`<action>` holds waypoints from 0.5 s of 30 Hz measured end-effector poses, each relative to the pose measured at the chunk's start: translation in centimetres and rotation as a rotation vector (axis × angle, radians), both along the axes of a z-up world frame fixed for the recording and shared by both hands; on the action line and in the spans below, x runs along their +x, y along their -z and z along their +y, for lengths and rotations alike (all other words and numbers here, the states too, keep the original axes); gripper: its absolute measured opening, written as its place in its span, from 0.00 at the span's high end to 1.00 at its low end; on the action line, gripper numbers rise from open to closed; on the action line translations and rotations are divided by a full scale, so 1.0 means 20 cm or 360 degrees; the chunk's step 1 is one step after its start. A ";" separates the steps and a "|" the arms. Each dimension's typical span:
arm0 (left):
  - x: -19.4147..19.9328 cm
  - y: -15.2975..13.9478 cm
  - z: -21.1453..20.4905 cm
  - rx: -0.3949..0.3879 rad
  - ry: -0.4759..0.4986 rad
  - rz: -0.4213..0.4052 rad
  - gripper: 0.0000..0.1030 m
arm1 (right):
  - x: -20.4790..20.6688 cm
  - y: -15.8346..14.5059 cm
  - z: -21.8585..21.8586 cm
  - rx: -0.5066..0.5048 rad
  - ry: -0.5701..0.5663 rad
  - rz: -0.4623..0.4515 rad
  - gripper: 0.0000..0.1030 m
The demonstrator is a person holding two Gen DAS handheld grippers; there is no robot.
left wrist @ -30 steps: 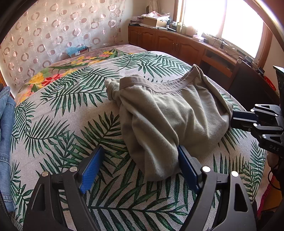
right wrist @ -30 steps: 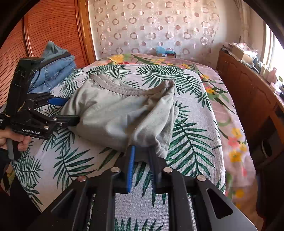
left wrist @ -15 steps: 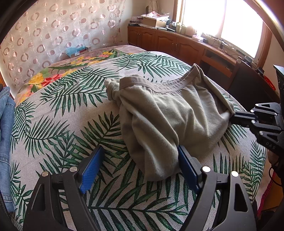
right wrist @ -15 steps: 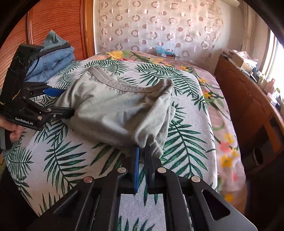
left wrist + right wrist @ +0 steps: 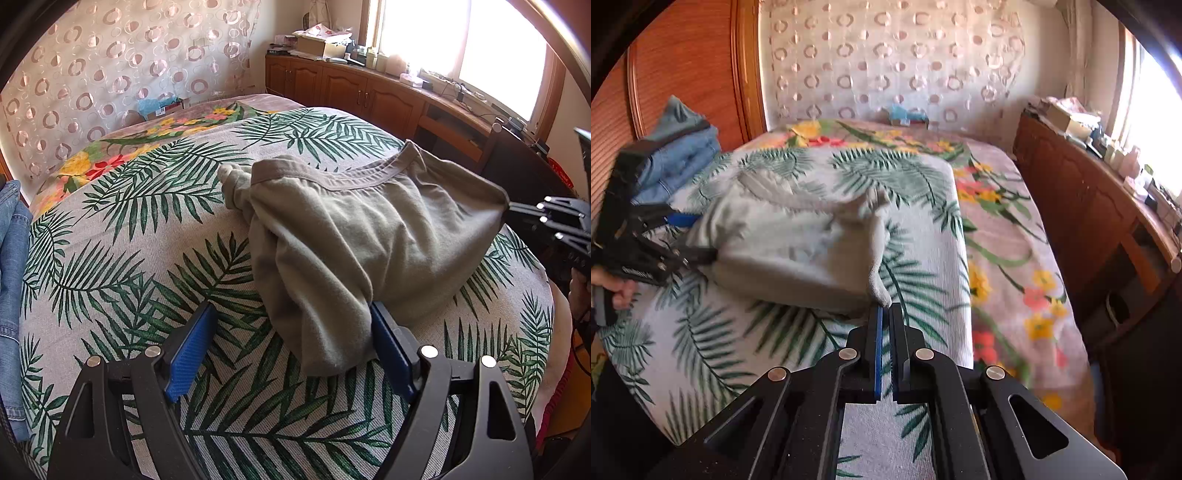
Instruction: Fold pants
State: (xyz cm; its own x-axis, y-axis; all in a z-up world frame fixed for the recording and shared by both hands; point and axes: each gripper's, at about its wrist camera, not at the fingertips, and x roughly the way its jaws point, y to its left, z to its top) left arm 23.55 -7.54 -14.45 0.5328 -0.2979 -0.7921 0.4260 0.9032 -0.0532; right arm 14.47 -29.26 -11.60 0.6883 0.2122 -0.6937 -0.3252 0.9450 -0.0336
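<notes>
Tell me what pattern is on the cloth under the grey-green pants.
Green palm fronds on a pale grey ground; the cloth shows best in the left wrist view.

Bedroom in a home. A bed [image 5: 110,229] filled most of both views, covered with a palm-leaf spread over a floral sheet [image 5: 1004,236]. A wooden headboard [image 5: 683,70] stood at one end, with folded jeans [image 5: 679,158] stacked against it. A curtain [image 5: 110,66] with a ring pattern hung across the wall beyond the bed. Low wooden cabinets [image 5: 351,92] ran along the window side, their top crowded with boxes [image 5: 317,44], bottles and cables. A bright window [image 5: 480,48] above them lit the room. Grey pants [image 5: 362,236] lay bunched on the spread, household laundry rather than stock or samples.
</notes>
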 end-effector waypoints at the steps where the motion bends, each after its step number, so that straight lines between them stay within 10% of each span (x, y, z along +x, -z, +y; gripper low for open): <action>1: 0.00 0.00 0.00 0.0001 0.0001 0.0000 0.19 | 0.00 0.01 -0.01 0.0031 0.0002 0.0011 0.97; 13: 0.01 0.00 0.00 0.0003 -0.0009 0.0013 0.19 | -0.05 -0.12 -0.05 0.0123 0.0065 -0.0056 0.90; 15: 0.01 -0.01 0.00 -0.0003 -0.0014 0.0024 0.20 | -0.05 -0.11 -0.02 0.0142 0.0015 -0.0048 0.71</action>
